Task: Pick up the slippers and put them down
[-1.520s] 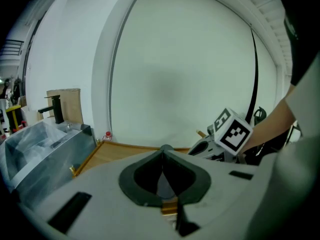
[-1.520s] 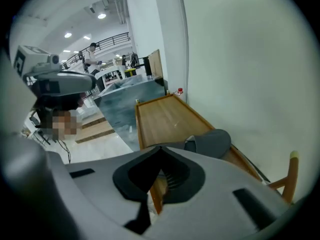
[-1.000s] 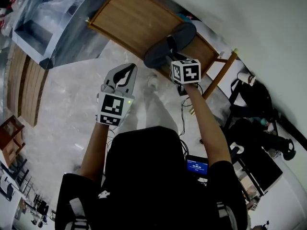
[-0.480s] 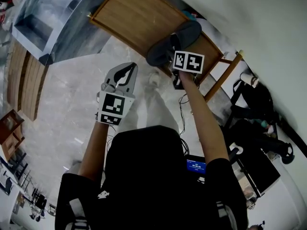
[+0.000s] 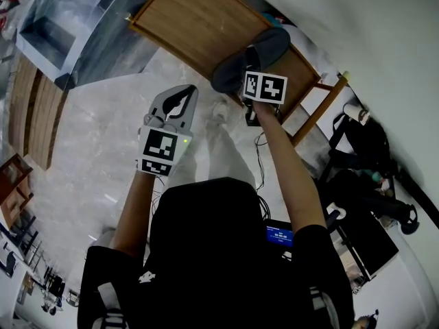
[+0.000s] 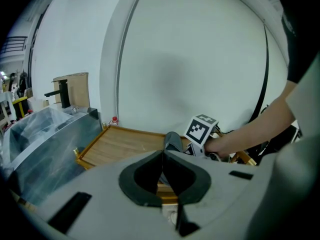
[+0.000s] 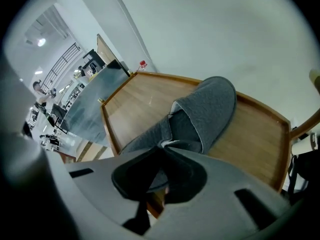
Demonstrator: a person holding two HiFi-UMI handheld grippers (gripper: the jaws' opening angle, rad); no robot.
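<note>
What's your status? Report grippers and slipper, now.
Left gripper shut, empty. Right gripper jaws closing on grey slipper edge. It lies on wooden table. Nothing blocking.

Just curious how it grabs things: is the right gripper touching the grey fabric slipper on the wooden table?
Touching. The right gripper view shows the right gripper with its closing jaws pinching the edge of the grey fabric slipper between them.

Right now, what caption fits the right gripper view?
Right hand-held gripper closing its jaws on a grey slipper atop the wooden table.
</note>
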